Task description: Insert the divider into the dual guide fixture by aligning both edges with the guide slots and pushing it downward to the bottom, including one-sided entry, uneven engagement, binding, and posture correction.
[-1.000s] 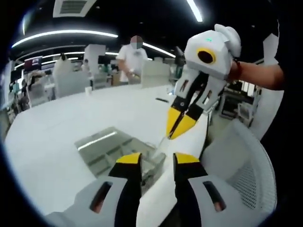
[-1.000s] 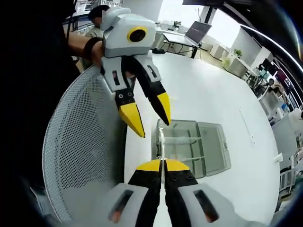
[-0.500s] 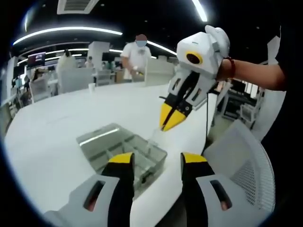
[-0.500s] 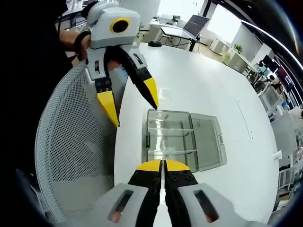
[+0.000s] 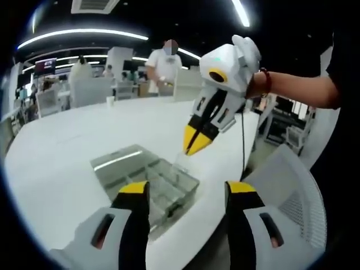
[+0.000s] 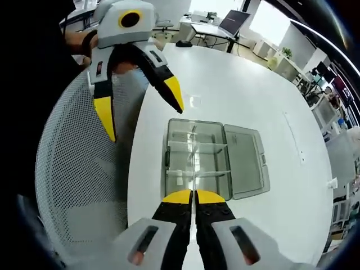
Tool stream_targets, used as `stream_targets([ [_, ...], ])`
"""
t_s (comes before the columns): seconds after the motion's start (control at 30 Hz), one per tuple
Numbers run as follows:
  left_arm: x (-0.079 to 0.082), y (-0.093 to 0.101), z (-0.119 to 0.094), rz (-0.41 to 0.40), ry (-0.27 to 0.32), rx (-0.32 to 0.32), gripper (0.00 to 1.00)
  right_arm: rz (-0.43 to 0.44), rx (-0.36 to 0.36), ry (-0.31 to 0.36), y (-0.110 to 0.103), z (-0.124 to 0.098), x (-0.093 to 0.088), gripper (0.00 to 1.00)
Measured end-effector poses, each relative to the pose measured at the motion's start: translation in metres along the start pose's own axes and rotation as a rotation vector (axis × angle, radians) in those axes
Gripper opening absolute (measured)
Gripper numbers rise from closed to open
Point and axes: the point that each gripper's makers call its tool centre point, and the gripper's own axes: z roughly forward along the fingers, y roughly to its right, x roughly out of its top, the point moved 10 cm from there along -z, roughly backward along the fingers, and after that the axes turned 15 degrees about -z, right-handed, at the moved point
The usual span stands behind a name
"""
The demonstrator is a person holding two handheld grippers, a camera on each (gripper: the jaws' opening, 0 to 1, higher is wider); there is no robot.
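Observation:
My right gripper is shut on a thin clear divider, seen edge-on and hanging over the clear dual guide fixture, a box on the white table. In the left gripper view the right gripper comes in from the upper right, its yellow tips pinching the faint clear divider just above the fixture's near corner. My left gripper is open and holds nothing. In the right gripper view the left gripper stands open, apart from the box, over the table edge.
The fixture's clear lid lies folded open flat beside it. A white mesh chair sits against the table's near edge. A person stands at the far side, with chairs and desks behind. A cup stands on the table.
The left gripper's jaws have spread wider and it has drawn away from the divider. The right gripper has carried the divider from the box's edge to over the box's middle.

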Motion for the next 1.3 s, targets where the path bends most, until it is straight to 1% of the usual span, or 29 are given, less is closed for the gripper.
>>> stream_targets([
  [0.13, -0.001, 0.0, 0.0, -0.023, -0.004, 0.008, 0.59, 0.001, 0.012, -0.01, 0.004, 0.004, -0.001, 0.0],
  [0.23, -0.002, -0.001, -0.001, -0.018, 0.0, 0.019, 0.63, -0.009, 0.014, -0.02, 0.006, 0.007, -0.003, 0.0],
  [0.43, -0.003, -0.002, -0.002, -0.019, -0.006, 0.03, 0.66, -0.017, 0.027, -0.021, 0.009, 0.011, -0.004, 0.0],
  [0.63, -0.004, -0.001, -0.002, -0.016, -0.016, 0.032, 0.66, -0.016, 0.036, -0.022, 0.012, 0.013, -0.007, 0.0],
  [0.77, -0.003, -0.001, -0.002, -0.026, -0.001, 0.037, 0.66, -0.023, 0.05, -0.017, 0.012, 0.015, -0.007, 0.0],
  [1.17, -0.002, -0.004, -0.006, -0.033, 0.01, 0.049, 0.66, -0.03, 0.084, -0.031, 0.014, 0.021, -0.007, 0.0],
  [1.23, -0.002, -0.005, -0.006, -0.035, 0.01, 0.05, 0.66, -0.038, 0.076, -0.037, 0.015, 0.022, -0.008, 0.0],
  [1.3, -0.002, -0.005, -0.006, -0.035, 0.009, 0.049, 0.66, -0.027, 0.08, -0.032, 0.017, 0.022, -0.009, 0.0],
])
